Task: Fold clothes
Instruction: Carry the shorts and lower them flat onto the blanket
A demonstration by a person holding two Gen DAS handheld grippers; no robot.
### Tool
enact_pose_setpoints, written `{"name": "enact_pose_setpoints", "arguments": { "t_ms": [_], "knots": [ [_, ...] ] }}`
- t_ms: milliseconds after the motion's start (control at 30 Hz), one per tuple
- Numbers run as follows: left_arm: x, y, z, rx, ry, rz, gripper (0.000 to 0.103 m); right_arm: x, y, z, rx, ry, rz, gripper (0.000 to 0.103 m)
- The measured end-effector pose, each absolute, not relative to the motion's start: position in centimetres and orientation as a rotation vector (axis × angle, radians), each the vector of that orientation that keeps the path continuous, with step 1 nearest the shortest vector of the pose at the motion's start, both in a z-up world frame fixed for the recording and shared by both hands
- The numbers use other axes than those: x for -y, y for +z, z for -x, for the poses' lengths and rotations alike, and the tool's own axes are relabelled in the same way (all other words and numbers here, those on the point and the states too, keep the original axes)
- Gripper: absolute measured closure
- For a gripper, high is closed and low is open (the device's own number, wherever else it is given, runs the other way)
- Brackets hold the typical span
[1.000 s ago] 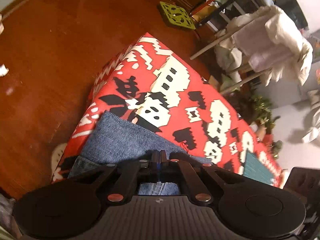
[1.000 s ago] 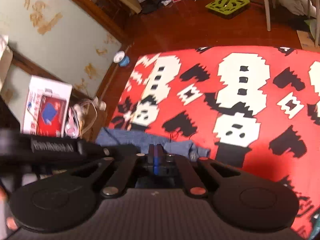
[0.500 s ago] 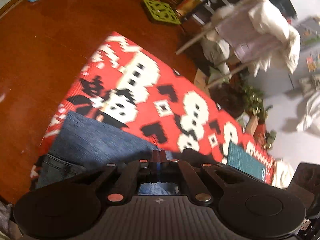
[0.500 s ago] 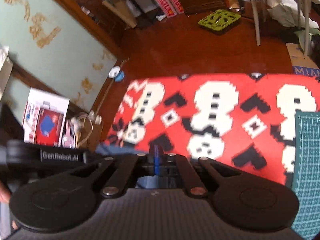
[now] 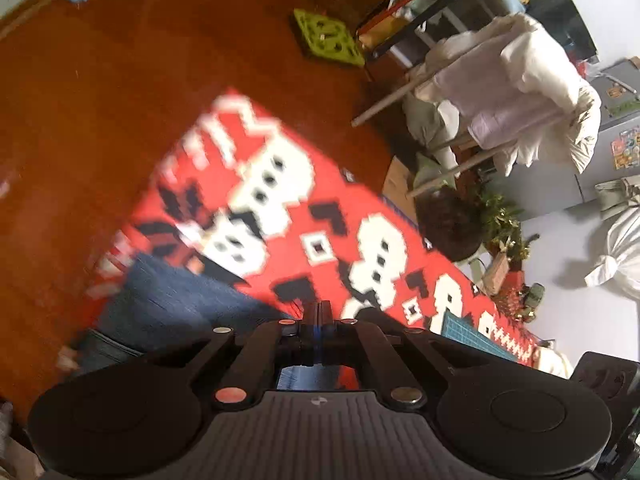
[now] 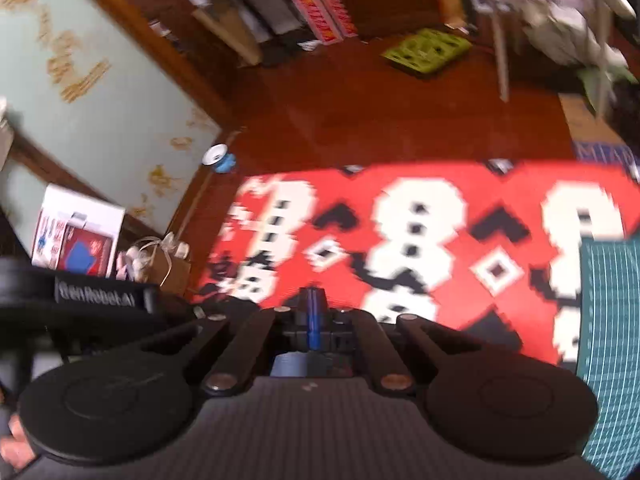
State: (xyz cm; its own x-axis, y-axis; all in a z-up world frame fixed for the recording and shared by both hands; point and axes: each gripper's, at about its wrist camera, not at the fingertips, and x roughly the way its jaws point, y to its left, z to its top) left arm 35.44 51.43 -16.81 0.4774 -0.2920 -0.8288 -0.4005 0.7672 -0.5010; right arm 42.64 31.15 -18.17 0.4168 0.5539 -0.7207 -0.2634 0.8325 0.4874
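Blue denim jeans (image 5: 172,304) lie at the near left corner of a table covered with a red cloth (image 5: 344,200) patterned in white and black. My left gripper (image 5: 322,310) is shut, and denim shows just under its fingers, pinched at the fabric's edge. My right gripper (image 6: 314,300) is shut too, above the red cloth (image 6: 440,176), with a strip of denim (image 6: 290,362) visible beneath its fingers. In the right wrist view the left gripper's black body (image 6: 92,300) sits close on the left. Most of the jeans are hidden behind the grippers.
A green cutting mat (image 6: 608,320) lies on the cloth at the right. On the brown floor beyond are a lime-green trivet (image 5: 328,36) and a small blue-and-white cup (image 6: 220,158). A chair draped with white clothes (image 5: 512,80) stands past the table's far edge.
Both grippers have risen and pulled back from the table, still shut. More of the red cloth and floor shows, and less denim is visible in the right wrist view.
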Motion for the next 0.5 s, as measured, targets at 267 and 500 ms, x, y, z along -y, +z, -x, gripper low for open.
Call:
{"name": "enact_pose_setpoints", "arguments": {
  "t_ms": [267, 500],
  "knots": [
    [-55.5, -17.5, -33.8, -1.17, 0.185, 0.647, 0.103, -36.3, -19.8, -42.0, -1.141, 0.622, -0.241, 0.102],
    [-55.7, -19.9, -34.3, -1.161, 0.201, 0.657, 0.102, -37.8, -21.1, -42.8, -1.147, 0.587, -0.241, 0.103]
  ]
}}
